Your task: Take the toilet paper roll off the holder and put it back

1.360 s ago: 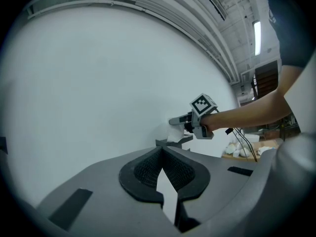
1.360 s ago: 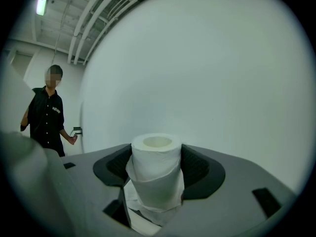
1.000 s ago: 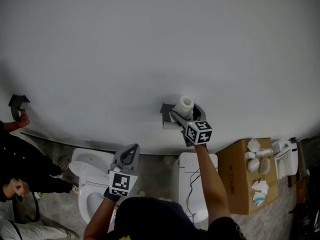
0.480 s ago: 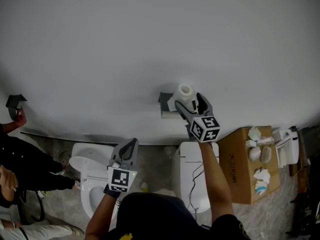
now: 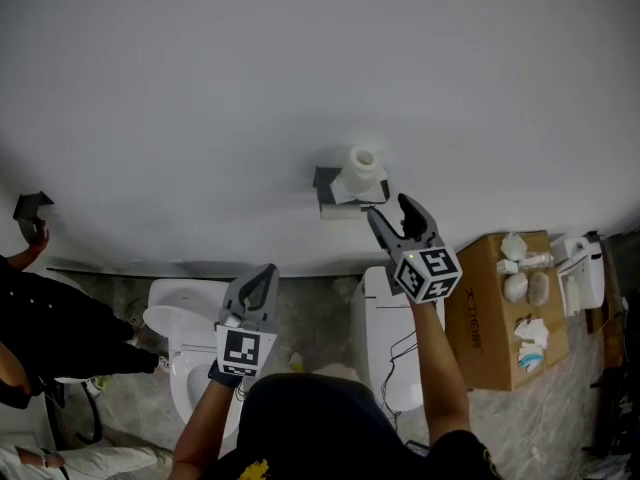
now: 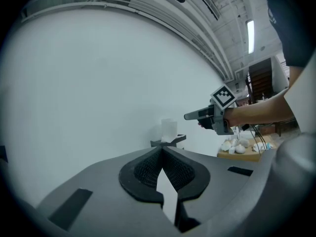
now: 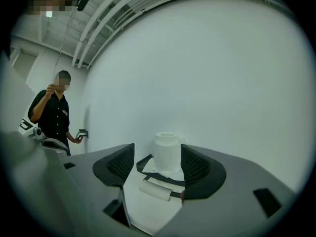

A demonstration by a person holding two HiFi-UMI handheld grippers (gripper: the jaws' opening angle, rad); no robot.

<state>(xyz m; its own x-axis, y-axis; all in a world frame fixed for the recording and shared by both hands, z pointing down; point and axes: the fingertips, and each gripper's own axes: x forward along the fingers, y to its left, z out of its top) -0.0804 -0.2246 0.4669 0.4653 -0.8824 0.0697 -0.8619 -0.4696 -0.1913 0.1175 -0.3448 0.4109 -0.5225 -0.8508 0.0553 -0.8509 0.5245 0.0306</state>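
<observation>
The grey right gripper [image 5: 389,211] had drawn back from the grey wall holder [image 5: 326,180], jaws just narrowing yet apart, empty — the white toilet paper roll [image 5: 361,172] stood upright there, seemingly returned; the left gripper [image 5: 266,273] was clenched on nothing.

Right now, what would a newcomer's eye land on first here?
The white toilet paper roll standing upright on the dark holder, mid-frame in the head view on a bare white wall. Just below and right of it the right gripper is clear of the roll, nothing between its jaws, which are apart but have just been closing. The left gripper is shut, lower left.
</observation>
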